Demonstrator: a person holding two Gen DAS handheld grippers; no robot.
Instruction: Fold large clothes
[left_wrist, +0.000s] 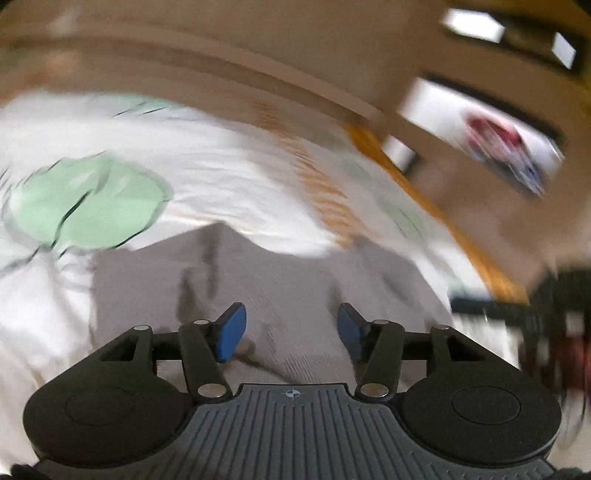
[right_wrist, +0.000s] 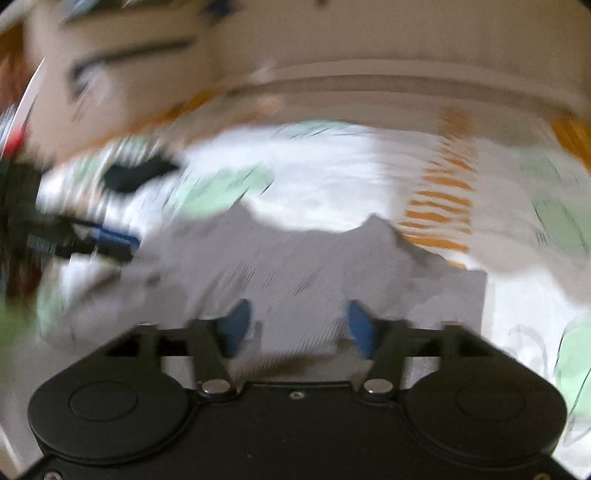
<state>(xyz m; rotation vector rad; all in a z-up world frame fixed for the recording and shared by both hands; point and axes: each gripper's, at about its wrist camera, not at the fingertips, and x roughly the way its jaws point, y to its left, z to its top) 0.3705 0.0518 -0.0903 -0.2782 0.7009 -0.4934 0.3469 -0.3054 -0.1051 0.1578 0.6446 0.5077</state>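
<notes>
Both frames motion-blurred. My left gripper (left_wrist: 291, 328) is released, blue pads apart, nothing between them; my right gripper (right_wrist: 295, 326) likewise. Flat grey knit garment (left_wrist: 258, 288) lies just beyond both, soft, far edge peaked into two points (right_wrist: 375, 221). It sits on a white bedsheet with green leaf prints (left_wrist: 92, 203); open sheet left, right and far. Orange striped band (right_wrist: 439, 195) further back.

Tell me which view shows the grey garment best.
The left wrist view: the grey garment is less blurred there, its folded edge clear against the white sheet. The right wrist view shows the garment wider but smeared by motion.
</notes>
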